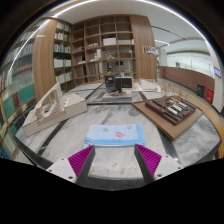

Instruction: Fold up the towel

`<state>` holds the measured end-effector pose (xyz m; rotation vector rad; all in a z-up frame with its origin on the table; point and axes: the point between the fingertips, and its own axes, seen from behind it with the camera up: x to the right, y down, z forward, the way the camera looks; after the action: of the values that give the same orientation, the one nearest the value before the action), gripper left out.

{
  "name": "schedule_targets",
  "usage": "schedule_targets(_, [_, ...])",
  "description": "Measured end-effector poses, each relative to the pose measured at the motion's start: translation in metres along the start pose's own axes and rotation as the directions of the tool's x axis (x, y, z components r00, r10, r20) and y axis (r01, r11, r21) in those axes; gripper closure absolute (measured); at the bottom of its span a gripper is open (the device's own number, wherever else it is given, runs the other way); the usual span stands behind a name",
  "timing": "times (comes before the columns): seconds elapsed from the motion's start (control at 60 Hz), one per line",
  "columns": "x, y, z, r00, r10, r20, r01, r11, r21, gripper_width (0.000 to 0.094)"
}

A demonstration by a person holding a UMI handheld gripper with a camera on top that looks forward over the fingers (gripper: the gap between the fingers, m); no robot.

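Note:
A light blue towel with small coloured marks lies flat and folded on a grey marbled table, just ahead of my fingers. My gripper is open and empty, its magenta pads spread wide over bare table. The towel's near edge lies just beyond the fingertips, between their lines. Nothing is between the fingers.
A wooden table with dark objects stands to the right. A light wooden bench or rack stands to the left. Tall wooden bookshelves fill the back wall, with a dark chair in front of them.

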<state>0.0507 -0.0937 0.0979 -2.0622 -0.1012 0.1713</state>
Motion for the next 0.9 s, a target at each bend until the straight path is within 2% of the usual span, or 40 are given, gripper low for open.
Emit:
schedule_targets(0.267, [-0.082, -0.029, 0.110, 0.994, -0.059, 0.094, 0.057, 0.998, 0.015, 0.0116])
schedule_targets(0.483, [-0.115, 0.014, 0.174, 0.990, -0.060, 0.125, 0.074, 0.992, -0.104, 0.0134])
schedule_targets(0.567, [-0.116, 0.030, 0.187, 0.990, -0.083, 0.112, 0.099, 0.983, -0.151, 0.0174])
schedule_targets(0.583, [-0.115, 0.029, 0.189, 0.990, -0.094, 0.102, 0.109, 0.983, -0.148, 0.0196])
schedule_targets(0.6, [-0.112, 0.029, 0.191, 0.990, -0.109, 0.093, 0.121, 0.983, -0.141, 0.0179])
schedule_targets(0.667, [-0.101, 0.029, 0.195, 0.985, -0.166, 0.051, 0.172, 0.975, -0.143, 0.0410])
schedule_targets(0.683, [-0.098, 0.029, 0.196, 0.985, -0.168, 0.046, 0.173, 0.974, -0.149, 0.0533])
schedule_targets(0.7, [-0.098, 0.029, 0.195, 0.985, -0.167, 0.041, 0.172, 0.974, -0.149, 0.0532])
schedule_targets(0.717, [-0.096, 0.029, 0.195, 0.985, -0.167, 0.036, 0.171, 0.974, -0.150, 0.0579])
schedule_targets(0.75, [-0.092, 0.028, 0.196, 0.983, -0.183, 0.016, 0.183, 0.972, -0.148, 0.0721])
schedule_targets(0.767, [-0.087, 0.026, 0.197, 0.979, -0.202, -0.005, 0.199, 0.969, -0.144, 0.0866])
schedule_targets(0.9, [-0.086, 0.024, 0.198, 0.963, -0.267, -0.024, 0.263, 0.958, -0.114, 0.0923])
